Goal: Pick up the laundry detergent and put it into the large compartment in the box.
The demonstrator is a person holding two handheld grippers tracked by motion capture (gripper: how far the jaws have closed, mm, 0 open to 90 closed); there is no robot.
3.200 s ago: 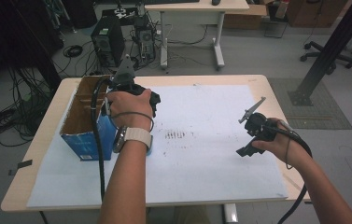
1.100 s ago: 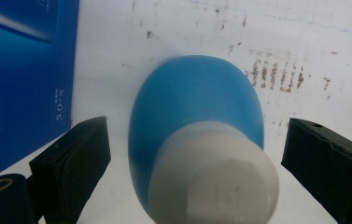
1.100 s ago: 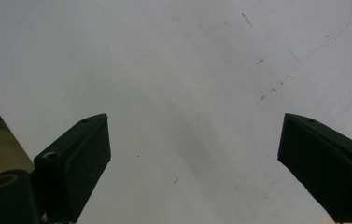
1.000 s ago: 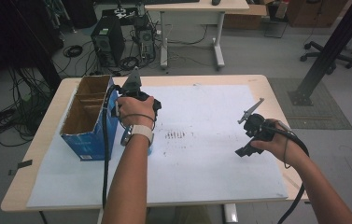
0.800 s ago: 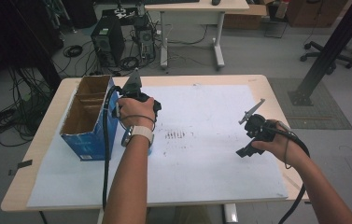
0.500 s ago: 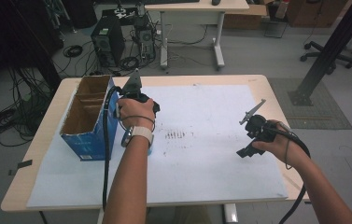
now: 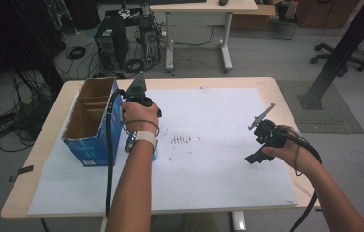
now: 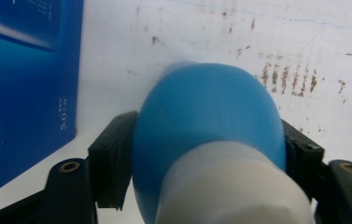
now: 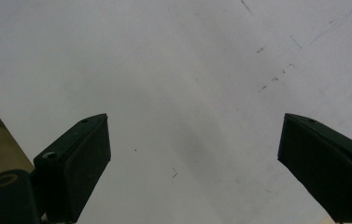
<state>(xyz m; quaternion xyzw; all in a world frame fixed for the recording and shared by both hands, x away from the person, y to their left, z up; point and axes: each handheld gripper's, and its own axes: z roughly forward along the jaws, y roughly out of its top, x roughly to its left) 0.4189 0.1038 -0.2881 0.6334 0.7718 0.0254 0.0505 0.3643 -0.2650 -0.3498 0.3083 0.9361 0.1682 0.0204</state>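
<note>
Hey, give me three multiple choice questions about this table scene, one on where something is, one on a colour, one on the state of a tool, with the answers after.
1. Where does the open cardboard box stand on the table?
A. near its left edge
B. at its middle
C. near its right edge

2. What colour is the rounded object between the left tool's jaws?
A. red with a black end
B. blue with a white end
C. all green

3. How do the right tool's jaws stand?
A. shut on a cloth
B. shut on the box
C. wide apart with nothing between them

Answers: 1 A, the high view shows the box at the left, beside the left hand. 2 B, the left gripper view shows a blue body and a white end. 3 C, the right gripper view shows bare white sheet between the jaws.
</note>
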